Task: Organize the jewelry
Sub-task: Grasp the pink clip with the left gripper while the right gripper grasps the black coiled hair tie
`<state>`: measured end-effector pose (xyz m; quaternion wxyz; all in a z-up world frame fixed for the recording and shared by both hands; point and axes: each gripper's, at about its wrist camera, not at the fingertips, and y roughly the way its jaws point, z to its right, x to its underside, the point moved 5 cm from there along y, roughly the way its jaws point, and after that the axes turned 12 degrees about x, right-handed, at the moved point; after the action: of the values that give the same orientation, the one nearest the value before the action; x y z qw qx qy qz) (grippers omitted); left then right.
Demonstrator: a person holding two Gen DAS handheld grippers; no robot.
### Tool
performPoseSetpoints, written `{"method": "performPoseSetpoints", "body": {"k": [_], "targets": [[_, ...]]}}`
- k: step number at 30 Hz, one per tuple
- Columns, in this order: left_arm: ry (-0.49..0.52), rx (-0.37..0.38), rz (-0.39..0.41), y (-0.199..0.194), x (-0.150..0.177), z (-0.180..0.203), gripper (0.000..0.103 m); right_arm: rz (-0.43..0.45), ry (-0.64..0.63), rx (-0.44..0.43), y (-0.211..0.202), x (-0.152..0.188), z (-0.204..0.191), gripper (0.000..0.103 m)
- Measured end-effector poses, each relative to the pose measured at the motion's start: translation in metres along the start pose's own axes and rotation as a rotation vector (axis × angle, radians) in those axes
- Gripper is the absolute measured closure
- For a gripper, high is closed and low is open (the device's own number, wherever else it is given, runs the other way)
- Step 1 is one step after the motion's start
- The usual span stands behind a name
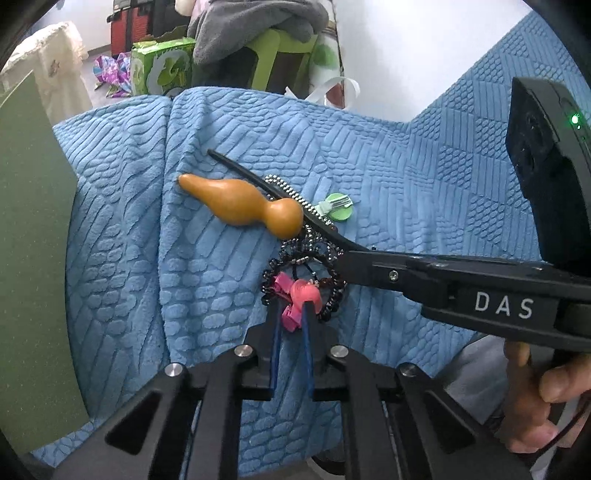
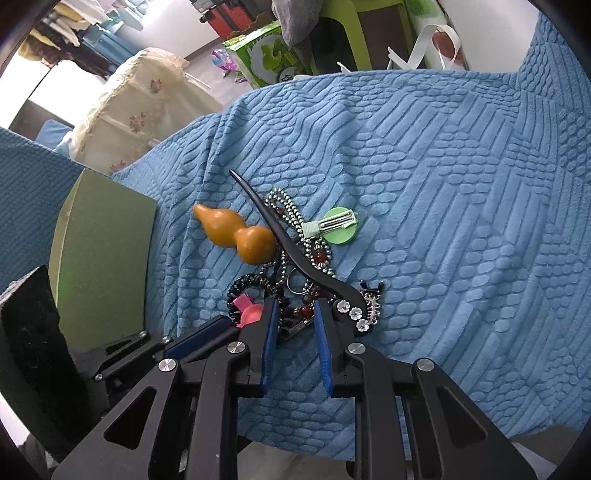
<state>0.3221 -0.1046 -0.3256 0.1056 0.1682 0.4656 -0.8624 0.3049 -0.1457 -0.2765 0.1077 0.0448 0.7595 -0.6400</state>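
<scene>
A jewelry pile lies on a blue quilted cover (image 1: pixel 369 155): an orange gourd ornament (image 1: pixel 240 203), a silver bead chain (image 2: pixel 291 212), a green round clip (image 2: pixel 338 227), a black coil hair tie (image 1: pixel 332 295) with a pink charm (image 1: pixel 301 291), and a black hair stick (image 2: pixel 295 251) with white flowers. My left gripper (image 1: pixel 291 310) is shut on the pink charm. My right gripper (image 2: pixel 295 310) is open, its tips around dark beads beside the hair stick's flower end. It reaches across the left wrist view, over the pile.
A green board (image 1: pixel 29 258) stands at the left edge of the cover, also in the right wrist view (image 2: pixel 107 266). Beyond the cover are a green box (image 1: pixel 162 66), a green stool with grey cloth (image 1: pixel 258 33) and a cream covered cabinet (image 2: pixel 140 107).
</scene>
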Motion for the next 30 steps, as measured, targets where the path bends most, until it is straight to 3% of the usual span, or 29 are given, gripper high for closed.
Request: {"method": "performPoseSetpoints", "body": {"k": [17,30], "targets": [[-0.073,0.074,0.040,-0.047,0.021,-0.016,0.100,-0.032,-0.010,-0.012,0.009,0.005,-0.009,0.084],[-0.086,0.051,0.071,-0.062,0.027,-0.018,0.103,-0.040,0.015,-0.161,0.003,0.016,-0.026,0.084]]}}
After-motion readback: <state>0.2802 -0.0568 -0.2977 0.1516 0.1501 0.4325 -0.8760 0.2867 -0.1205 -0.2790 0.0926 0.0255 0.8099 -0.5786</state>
